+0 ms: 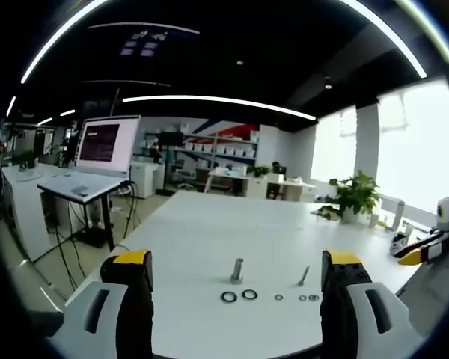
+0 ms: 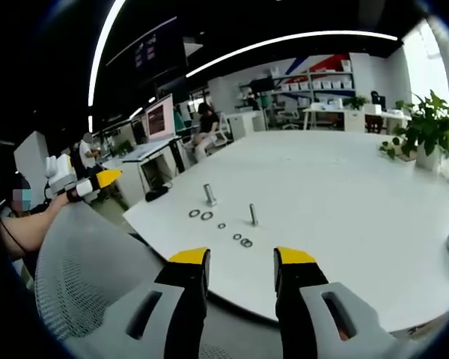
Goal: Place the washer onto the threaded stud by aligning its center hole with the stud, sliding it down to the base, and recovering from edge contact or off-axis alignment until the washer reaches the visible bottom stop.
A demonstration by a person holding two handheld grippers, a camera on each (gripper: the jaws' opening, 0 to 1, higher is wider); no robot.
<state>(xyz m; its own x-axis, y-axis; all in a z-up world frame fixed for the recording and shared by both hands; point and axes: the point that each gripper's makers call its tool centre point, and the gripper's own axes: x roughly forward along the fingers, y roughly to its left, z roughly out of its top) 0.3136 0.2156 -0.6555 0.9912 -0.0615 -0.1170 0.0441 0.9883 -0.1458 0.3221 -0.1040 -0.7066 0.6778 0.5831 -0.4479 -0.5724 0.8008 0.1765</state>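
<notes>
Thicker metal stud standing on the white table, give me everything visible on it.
The thicker grey metal stud stands upright on the white table, its foot on the tabletop. It is short, cylindrical and dull silver; threads are too small to make out. No washer sits on it: two dark ring washers lie flat on the table just in front of it, apart from it. Neither gripper touches it.

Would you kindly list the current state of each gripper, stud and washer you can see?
left gripper: open, empty, short of the table
right gripper: open, empty, short of the table
thick stud: upright, no washer on it
thin stud: standing on the table, bare
two large washers: flat beside the thick stud
small washers: flat, loose near the thin stud
</notes>
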